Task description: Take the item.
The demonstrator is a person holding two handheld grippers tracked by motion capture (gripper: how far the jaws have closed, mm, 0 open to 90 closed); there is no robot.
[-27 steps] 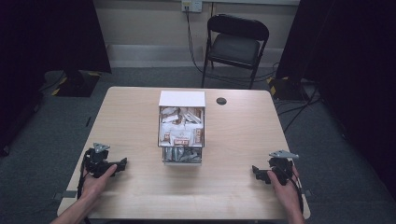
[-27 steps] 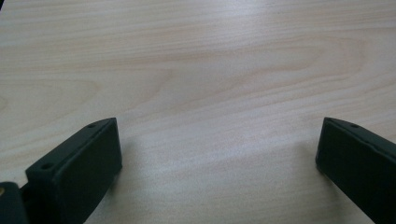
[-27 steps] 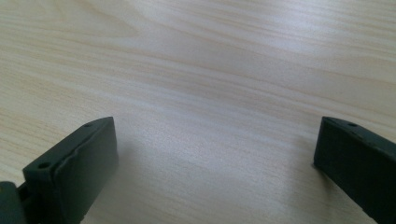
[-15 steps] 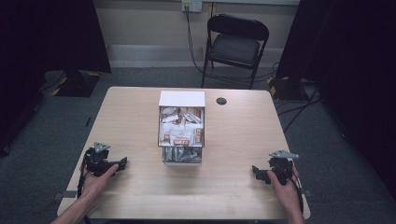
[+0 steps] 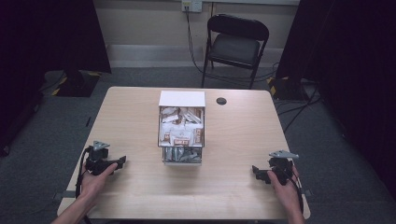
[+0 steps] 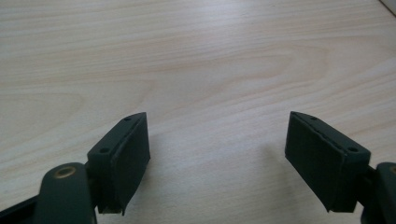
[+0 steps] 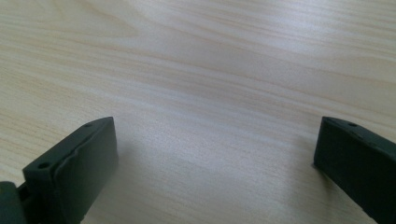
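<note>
While you rest both hands at the near edge, the views read as follows.

High view, left gripper (image 5: 119,161): you hold it low at the near-left of the table (image 5: 233,186), jaws pointing toward the middle, nothing between them.
High view, right gripper (image 5: 258,171): you hold it at the near-right, jaws pointing inward, nothing gripped.
High view, box (image 5: 181,126): an open box packed with packets stands at the table's centre, between your two grippers and well apart from both; its white lid flap is folded toward the far side.
High view, far side: a small dark disc (image 5: 221,101) lies near the far edge; a folding chair (image 5: 236,46) stands beyond.
Left gripper view: jaws spread wide over bare wood (image 6: 210,70), holding nothing.
Right gripper view: jaws spread wide, even wider in frame, over bare wood (image 7: 210,70), holding nothing.
</note>
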